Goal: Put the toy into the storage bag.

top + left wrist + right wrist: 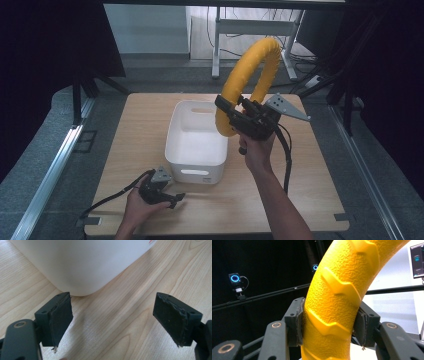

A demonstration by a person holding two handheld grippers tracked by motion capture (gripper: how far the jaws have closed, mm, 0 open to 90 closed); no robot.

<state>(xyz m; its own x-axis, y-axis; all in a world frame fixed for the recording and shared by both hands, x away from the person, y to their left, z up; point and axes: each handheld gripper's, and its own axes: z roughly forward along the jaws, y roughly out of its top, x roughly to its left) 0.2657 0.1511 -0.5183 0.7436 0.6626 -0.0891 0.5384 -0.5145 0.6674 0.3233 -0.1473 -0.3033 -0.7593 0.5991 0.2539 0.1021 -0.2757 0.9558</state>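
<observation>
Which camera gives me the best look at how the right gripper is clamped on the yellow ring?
The right gripper view: both pads press the yellow ring from either side, with its ridged tread plain. The high view shows the right gripper holding the whole ring upright above the white bin, but not the contact. The left gripper view faces the bin wall.

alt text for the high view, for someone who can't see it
A person's right gripper holds a yellow ring upright in the air, above the right side of a white bin on a wooden table. The left gripper rests open on the table beside the bin's near corner.
</observation>
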